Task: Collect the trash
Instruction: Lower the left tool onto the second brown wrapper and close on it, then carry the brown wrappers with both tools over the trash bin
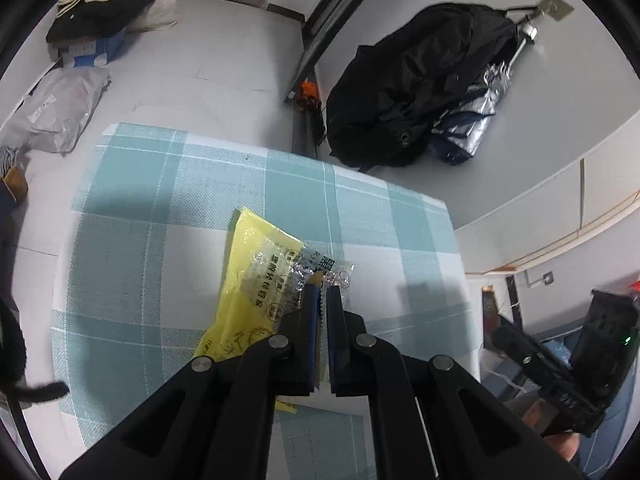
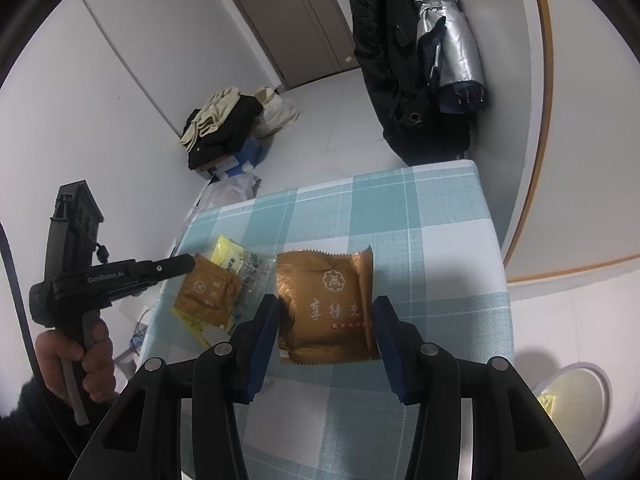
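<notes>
L tool [image 1: 323, 300] pinches brown wrapper [image 2: 206, 294] w/ yellow bag [image 1: 248, 280] at tabletop [image 2: 440, 240] left. R tool [image 2: 326, 320] spread, straddling gold packet [image 2: 326, 304] flat near center.

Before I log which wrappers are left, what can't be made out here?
- Left wrist view: small brown wrapper almost wholly hidden behind the left gripper.
- Right wrist view: white bin cut by the edge; contents unclear.
- Yellow packet: print too small.
</notes>
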Motion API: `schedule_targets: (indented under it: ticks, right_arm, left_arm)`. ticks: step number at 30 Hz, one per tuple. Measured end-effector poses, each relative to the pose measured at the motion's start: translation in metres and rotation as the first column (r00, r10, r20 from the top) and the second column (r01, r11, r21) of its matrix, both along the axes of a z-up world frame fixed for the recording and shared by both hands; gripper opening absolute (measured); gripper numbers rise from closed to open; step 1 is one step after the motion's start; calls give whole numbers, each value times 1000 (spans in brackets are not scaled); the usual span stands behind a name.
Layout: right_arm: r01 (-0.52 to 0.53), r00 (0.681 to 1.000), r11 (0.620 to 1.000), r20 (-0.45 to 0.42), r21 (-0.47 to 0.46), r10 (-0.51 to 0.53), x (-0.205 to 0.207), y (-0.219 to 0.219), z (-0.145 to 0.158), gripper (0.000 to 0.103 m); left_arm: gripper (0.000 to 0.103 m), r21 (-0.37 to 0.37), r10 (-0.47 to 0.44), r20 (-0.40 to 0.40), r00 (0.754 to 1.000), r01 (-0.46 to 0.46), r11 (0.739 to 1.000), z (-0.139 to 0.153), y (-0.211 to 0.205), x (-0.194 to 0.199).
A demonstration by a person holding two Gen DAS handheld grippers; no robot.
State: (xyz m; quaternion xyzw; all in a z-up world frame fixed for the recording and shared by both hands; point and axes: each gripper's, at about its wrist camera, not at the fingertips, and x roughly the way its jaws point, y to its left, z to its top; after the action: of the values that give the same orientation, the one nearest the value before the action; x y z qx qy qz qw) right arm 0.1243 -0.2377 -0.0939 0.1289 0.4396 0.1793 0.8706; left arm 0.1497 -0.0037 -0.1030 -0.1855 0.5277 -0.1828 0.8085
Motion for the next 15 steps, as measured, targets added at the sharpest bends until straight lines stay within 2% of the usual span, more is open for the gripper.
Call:
schedule_targets:
  ticks: [6,10,15]
  right_arm:
    - [2,1000,1000,0,4,-2,0,-1,0,48]
    - [5,1000,1000,1,6,-6,0,-3,2,48]
    - [8,1000,1000,5,8,-8,0,-5,3,48]
  left_arm:
    - [1,124,-44,-48,998,49,991,-12,-20,4]
    - [2,140,-41,-73,997,50,989,-19,-16,3]
    - [1,152,-50,-54,997,58,987,-14,-16,-1]
